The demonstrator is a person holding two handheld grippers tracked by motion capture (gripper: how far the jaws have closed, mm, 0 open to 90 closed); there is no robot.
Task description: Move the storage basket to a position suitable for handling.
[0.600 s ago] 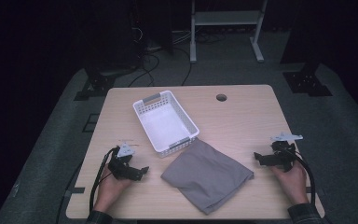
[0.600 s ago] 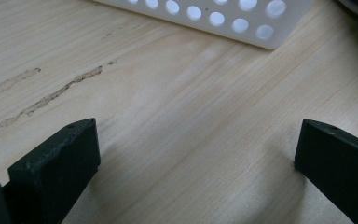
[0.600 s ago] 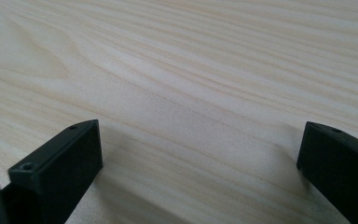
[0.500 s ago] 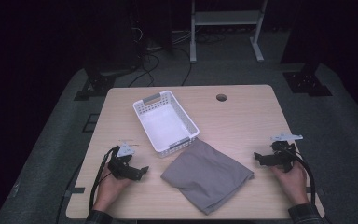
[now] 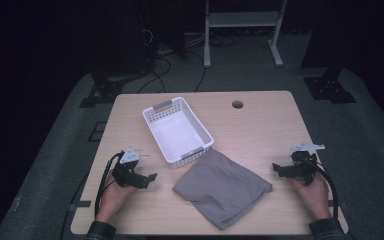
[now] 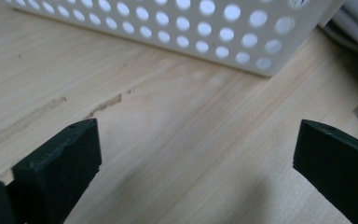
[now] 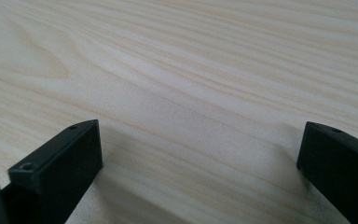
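Resting just as a moment ago, left gripper (image 5: pixel 150 178) and right gripper (image 5: pixel 276 170) sit wide apart-jawed, empty, flanking the grey cloth (image 5: pixel 222 187) lying beside the white basket (image 5: pixel 178 130) on the table (image 5: pixel 260 125).

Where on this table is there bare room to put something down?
The widest bare patch runs from the white basket past the round hole to the table edge by the right gripper. A smaller strip lies behind the left gripper. It is crowded where the grey cloth meets the basket.
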